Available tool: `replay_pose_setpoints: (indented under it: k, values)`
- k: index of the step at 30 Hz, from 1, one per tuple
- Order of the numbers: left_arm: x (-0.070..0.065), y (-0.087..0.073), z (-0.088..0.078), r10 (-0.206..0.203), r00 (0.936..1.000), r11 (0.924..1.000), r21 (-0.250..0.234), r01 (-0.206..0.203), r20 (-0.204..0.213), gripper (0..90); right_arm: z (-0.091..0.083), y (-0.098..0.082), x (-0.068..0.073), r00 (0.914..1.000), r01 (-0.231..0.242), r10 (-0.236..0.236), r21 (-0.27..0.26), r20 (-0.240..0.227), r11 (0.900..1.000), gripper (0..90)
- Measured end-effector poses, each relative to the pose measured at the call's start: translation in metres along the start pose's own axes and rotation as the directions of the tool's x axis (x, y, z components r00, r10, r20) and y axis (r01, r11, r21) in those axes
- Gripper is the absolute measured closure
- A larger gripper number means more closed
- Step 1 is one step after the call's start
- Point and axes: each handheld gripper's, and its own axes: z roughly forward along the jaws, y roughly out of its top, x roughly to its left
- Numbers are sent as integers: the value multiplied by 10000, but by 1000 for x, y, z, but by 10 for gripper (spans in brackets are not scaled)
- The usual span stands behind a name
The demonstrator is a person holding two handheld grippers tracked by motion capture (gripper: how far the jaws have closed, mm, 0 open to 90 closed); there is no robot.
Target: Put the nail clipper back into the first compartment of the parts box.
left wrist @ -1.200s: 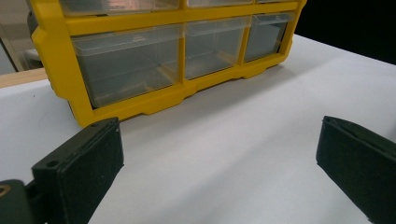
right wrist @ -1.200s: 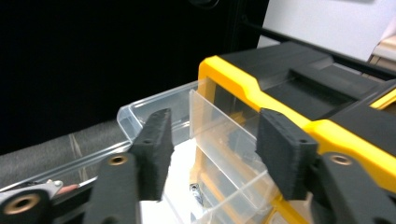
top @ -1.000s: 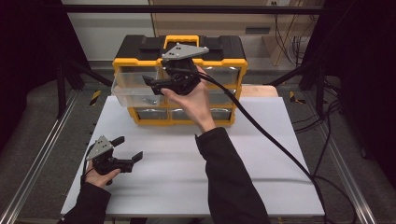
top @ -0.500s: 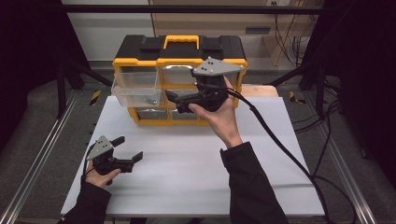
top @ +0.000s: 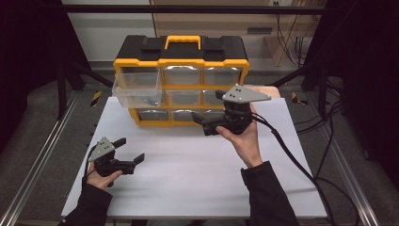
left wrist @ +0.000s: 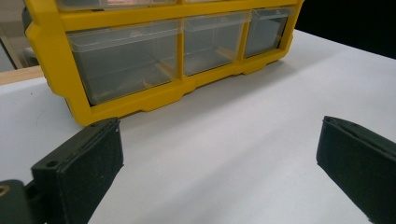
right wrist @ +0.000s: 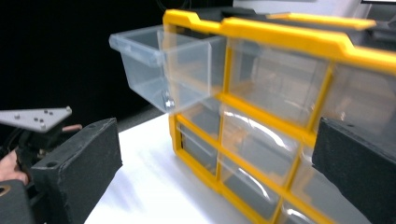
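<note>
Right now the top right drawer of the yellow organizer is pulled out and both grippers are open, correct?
Not quite: the high view shows the top left drawer of the yellow organizer pulled out. Both the left gripper and the right gripper are open.

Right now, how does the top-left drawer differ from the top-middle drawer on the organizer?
The top-left drawer is pulled out past the yellow frame; the top-middle drawer sits pushed in, flush with it. The top-left drawer shows its open top and side walls, with a small item at the bottom; the top-middle drawer shows its front face alone, and glare hides any contents. Both are clear plastic drawers in the top row of the same yellow and black organizer.
</note>
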Motion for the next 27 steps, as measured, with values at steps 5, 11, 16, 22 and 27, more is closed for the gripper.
replay_pose_setpoints:
  k: [5, 11, 16, 22, 27]
  values:
    - [0, 0, 0, -4, 10000, 10000, 5, 4, -10, 3, -11, -31, -10, 9993, -280, 273, 271, 243, 9992, 10]
    - [-1, 0, 0, -16, 10000, 10000, 36, 16, 4, 3, -20, -63, -21, 9979, -600, 585, 525, 288, 9968, 5]
    - [-1, 0, 1, -17, 10000, 10000, 35, 17, 16, 3, -27, -91, -29, 9965, -780, 755, 769, 348, 9940, 4]
    - [-1, 0, 1, -14, 10000, 10000, 60, 14, 8, 3, -37, -120, -39, 9928, -1035, 957, 1157, 715, 9879, 4]
    - [-2, -1, 2, -3, 10000, 10000, 73, 3, 36, 3, -47, -141, -46, 9915, -1161, 1086, 1102, 724, 9871, 5]
